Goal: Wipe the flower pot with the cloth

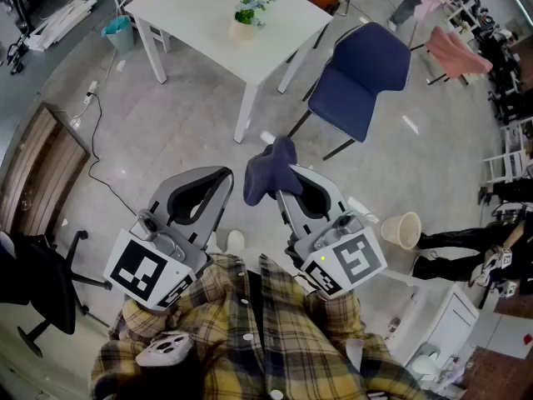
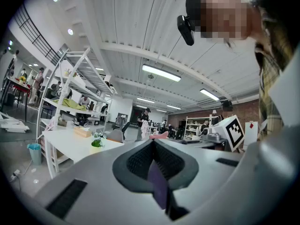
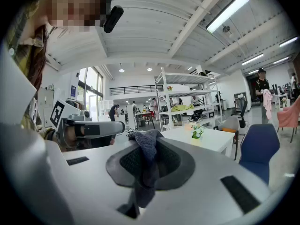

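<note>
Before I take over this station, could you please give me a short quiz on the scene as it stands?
1. Which claw grips the dark cloth? A) left B) right C) neither
2. True or false: the flower pot is held in the left claw.
3. Fill in: the left claw's jaws are ____ (open or shut).

Key
1. B: the right claw is shut on the cloth, which drapes over its tips.
2. False: the flower pot stands on the white table, apart from both claws.
3. Shut.
</note>
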Demonstrator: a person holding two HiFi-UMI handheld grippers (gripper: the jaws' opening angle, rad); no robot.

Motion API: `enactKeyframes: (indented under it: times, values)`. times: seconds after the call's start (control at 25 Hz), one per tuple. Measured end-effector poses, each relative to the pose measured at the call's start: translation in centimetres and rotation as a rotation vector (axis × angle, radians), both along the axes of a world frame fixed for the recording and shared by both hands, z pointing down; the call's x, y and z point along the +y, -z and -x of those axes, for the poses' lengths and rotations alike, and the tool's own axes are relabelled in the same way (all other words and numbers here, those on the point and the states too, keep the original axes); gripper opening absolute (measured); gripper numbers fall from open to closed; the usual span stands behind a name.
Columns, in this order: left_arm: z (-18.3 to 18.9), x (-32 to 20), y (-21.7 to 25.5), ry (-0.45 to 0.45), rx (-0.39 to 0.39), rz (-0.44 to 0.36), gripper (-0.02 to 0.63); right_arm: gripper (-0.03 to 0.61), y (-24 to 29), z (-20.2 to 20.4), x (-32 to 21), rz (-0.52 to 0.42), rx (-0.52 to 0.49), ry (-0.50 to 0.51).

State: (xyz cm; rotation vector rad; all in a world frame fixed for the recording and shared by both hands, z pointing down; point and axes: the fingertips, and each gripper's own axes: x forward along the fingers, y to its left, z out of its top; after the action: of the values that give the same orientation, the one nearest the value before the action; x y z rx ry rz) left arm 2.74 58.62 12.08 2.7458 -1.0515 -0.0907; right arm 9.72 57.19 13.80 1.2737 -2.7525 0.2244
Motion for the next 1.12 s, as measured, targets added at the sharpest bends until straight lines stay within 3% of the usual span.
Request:
enactKeyframes:
  times: [1.12]
  values:
    - [-1.4, 0.8, -0.8, 0.086, -0.006, -0.013, 0.008, 0.015, -1.4, -2.0, 0.3, 0.016, -0.026, 0.049]
